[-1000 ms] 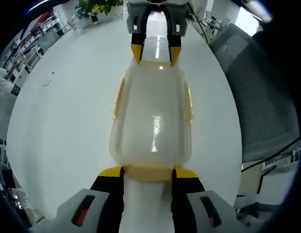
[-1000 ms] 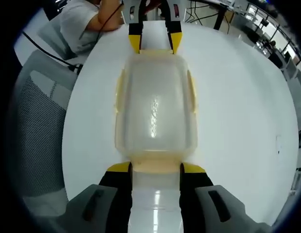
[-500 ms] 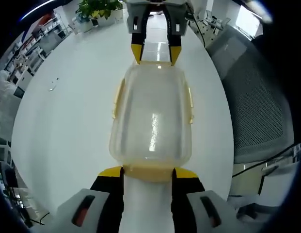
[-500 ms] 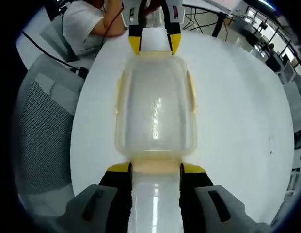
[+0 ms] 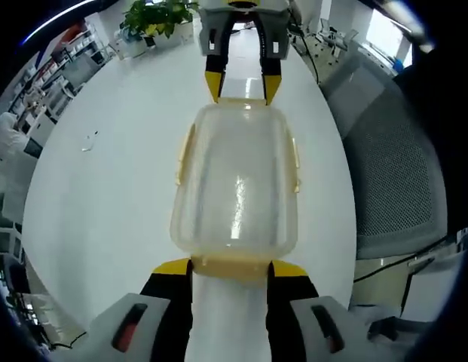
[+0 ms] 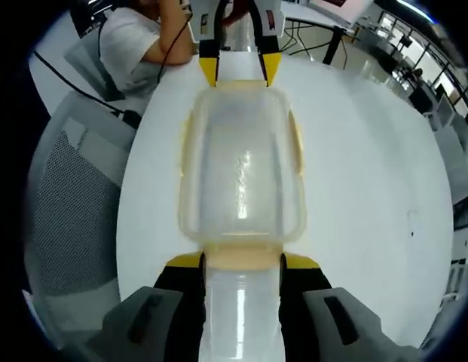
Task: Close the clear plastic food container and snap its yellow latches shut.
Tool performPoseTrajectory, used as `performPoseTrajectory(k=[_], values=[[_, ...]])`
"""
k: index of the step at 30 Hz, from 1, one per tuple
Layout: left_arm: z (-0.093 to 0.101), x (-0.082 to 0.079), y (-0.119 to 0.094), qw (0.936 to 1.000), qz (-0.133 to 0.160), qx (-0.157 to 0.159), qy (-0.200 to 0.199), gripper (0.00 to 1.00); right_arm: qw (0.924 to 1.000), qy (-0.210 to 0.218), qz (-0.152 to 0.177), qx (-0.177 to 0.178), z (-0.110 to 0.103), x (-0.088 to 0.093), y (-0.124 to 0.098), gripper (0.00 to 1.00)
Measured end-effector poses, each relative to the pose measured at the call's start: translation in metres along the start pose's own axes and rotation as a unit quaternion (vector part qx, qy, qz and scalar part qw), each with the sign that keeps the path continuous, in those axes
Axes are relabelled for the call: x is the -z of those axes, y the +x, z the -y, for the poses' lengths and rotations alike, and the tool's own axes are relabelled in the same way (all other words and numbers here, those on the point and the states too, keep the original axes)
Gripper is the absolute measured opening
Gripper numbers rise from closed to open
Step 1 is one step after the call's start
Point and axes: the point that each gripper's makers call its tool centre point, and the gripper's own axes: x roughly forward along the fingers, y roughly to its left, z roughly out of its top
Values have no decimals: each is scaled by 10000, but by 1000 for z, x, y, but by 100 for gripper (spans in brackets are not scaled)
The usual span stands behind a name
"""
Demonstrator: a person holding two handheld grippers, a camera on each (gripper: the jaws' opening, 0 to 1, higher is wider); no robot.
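Note:
The clear plastic container [image 5: 235,188] with its lid on hangs above the white table, held end to end between both grippers. My left gripper [image 5: 230,267] is shut across the near yellow end latch [image 5: 232,264]. At the far end, my right gripper [image 5: 241,87] clamps the opposite latch. In the right gripper view the same container [image 6: 241,173] runs from my right gripper [image 6: 243,262] up to the left gripper [image 6: 239,72]. Pale yellow side latches [image 5: 185,154] [image 5: 295,160] lie flat against the long walls.
The round white table [image 5: 105,188] lies below. A grey mesh chair [image 5: 399,173] stands at its edge. A person in a grey shirt [image 6: 136,41] sits at the table near another mesh chair [image 6: 68,204]. A small object [image 5: 89,143] lies on the table, and a plant [image 5: 154,11] stands beyond it.
The table has shrunk in both views while the container keeps its place between the jaws: both grippers have risen with the container. The grip is unchanged.

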Motion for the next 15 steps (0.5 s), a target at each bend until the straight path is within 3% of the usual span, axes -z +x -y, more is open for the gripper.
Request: performPoseTrajectory(k=[15], values=[[-5,-17,2,10000,33,-18,-21,32,9999,-79,-106,8,6,13,-10,34]])
